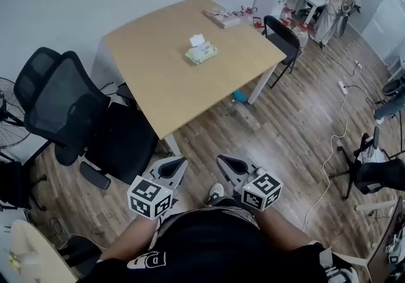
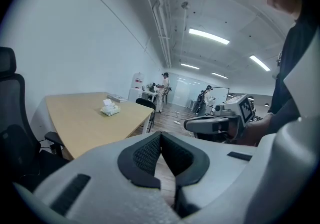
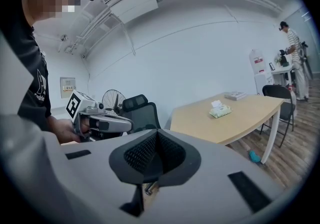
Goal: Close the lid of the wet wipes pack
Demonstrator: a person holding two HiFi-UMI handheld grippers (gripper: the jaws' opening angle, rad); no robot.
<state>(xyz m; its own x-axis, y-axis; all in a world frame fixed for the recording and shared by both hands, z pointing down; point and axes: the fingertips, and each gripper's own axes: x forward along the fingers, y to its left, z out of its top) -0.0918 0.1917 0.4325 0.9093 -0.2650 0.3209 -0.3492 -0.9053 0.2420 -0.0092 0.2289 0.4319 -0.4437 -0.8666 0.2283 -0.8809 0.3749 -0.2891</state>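
Down near the person's waist, the left gripper (image 1: 178, 164) and right gripper (image 1: 224, 163) are both pressed together, empty. On the table's (image 1: 158, 92) far half lies the wet wipes pack (image 1: 202, 54), lid (image 1: 197, 40) up (soft and light, I'd guess, apt to slide). Push on the stiffer lid while steadying the pack.

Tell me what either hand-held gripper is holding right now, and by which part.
Nothing. The left hand-held gripper and the right hand-held gripper are both shut and empty; the wet wipes pack lies on the table, apart from both.
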